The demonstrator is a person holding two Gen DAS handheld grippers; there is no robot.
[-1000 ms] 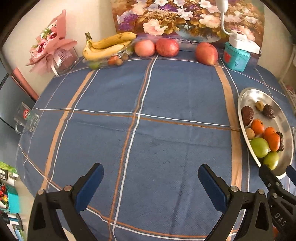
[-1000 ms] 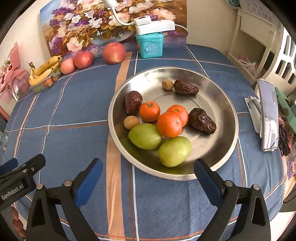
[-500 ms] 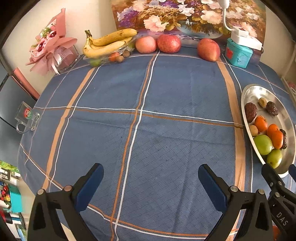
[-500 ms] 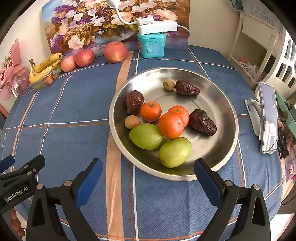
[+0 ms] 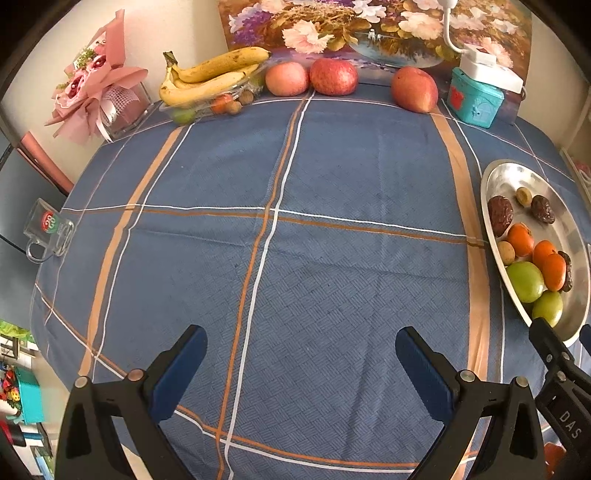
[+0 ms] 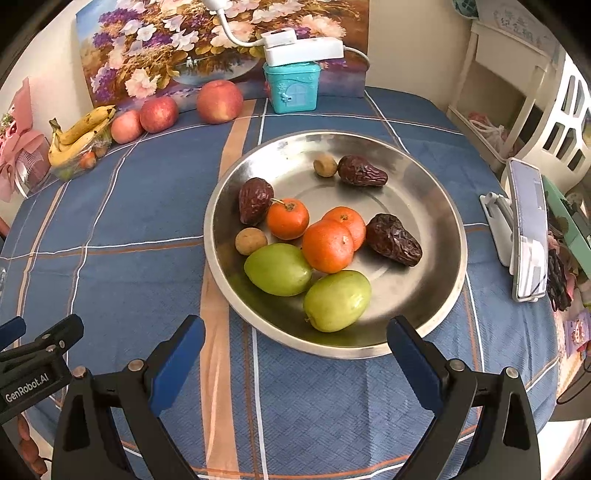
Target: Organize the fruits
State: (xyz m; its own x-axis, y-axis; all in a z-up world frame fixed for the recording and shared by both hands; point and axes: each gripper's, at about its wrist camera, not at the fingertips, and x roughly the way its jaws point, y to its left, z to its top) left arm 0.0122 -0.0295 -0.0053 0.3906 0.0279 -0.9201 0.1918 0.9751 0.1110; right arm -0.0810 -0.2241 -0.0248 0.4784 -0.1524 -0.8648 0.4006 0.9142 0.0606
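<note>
- Holding left gripper (image 5: 301,363) with jaws spread wide, nothing between the blue pads, hovering over bare blue plaid tablecloth (image 5: 332,177).
- Holding right gripper (image 6: 295,354) likewise wide apart and empty — pads flanking the near rim of the steel plate (image 6: 436,206).
- Sitting in the plate: two green fruits (image 6: 277,269) touching side by side at the near side; three tangerines (image 6: 327,246) clustered just behind them; three wrinkled dark dates (image 6: 393,239), one left of the tangerines, one right, one toward the far rim; two small tan round fruits (image 6: 250,241), one beside the left date, one touching the far date.
- Lying along the far table edge, against the flower painting (image 5: 369,29): three red apples (image 5: 333,76), two touching and the third apart to the right.
- Resting left of the apples — banana bunch (image 5: 210,79) atop a clear tray (image 5: 207,107) with small fruits inside, kinds too small to tell.
- Standing right of the apples: teal house-shaped box (image 6: 293,86) with a white power strip (image 6: 303,51) on top.
- Lying well apart at the left corner: pink bouquet (image 5: 92,96).
</note>
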